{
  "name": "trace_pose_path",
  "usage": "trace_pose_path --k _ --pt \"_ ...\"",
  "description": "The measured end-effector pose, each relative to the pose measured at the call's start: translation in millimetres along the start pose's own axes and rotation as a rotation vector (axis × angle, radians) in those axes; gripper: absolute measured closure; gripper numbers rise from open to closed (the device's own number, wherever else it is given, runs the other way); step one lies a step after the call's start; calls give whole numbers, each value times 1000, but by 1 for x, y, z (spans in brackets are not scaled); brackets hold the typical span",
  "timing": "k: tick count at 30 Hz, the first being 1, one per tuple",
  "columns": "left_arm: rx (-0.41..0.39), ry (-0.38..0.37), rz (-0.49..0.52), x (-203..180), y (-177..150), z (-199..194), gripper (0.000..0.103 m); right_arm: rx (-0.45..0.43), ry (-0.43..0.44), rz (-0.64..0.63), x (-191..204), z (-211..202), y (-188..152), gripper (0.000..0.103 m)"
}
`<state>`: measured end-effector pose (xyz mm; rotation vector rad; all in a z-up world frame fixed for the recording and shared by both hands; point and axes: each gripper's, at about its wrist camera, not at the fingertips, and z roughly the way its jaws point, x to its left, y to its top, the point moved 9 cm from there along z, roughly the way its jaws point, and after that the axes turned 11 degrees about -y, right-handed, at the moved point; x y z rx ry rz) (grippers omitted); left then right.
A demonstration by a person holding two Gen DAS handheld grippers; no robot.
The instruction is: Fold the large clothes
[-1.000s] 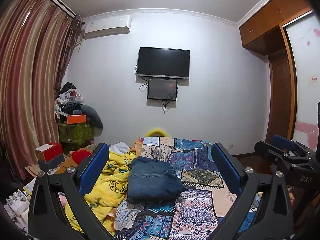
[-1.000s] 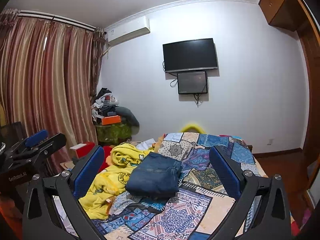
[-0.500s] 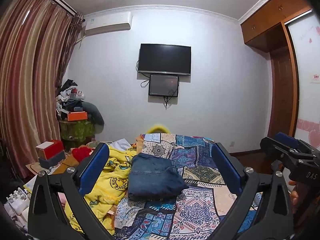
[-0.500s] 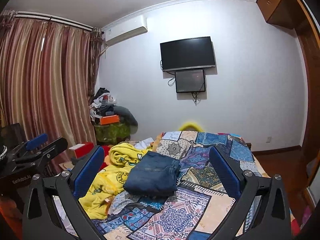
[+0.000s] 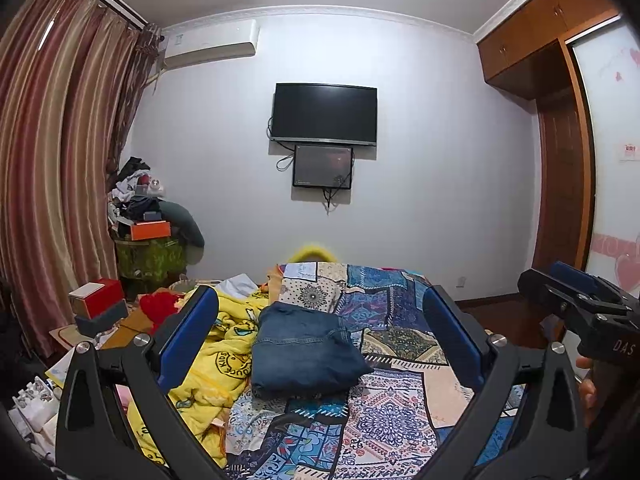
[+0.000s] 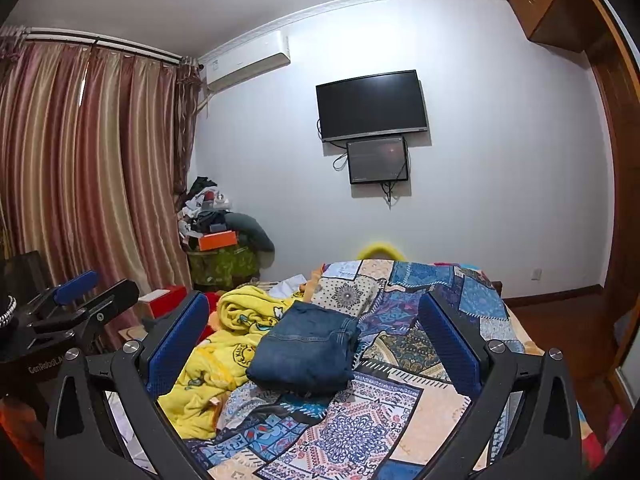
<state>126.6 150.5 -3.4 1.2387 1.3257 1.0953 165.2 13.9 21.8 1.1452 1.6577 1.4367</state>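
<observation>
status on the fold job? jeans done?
Done: the jeans lie folded in a compact stack on the patchwork bedspread. In hand: nothing; the left gripper and right gripper are both open, above the bed. Left: the crumpled yellow blanket, if included.

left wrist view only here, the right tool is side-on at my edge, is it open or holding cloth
Observer: In the right wrist view the right tool is open, with nothing between its fingers.
Operator: where are the jeans from that side
Observer: The folded jeans lie on the patchwork quilt ahead of the open fingers, touching neither one.
Operator: and my left tool from there
Observer: The left tool shows side-on at the far left of that view, well apart from the jeans.
</observation>
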Motion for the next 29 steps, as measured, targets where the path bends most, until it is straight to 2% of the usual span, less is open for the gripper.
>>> trace_pose_path --k 29 --pt "40 -65 -27 -3 -8 9 1 26 -8 15 -1 8 -6 0"
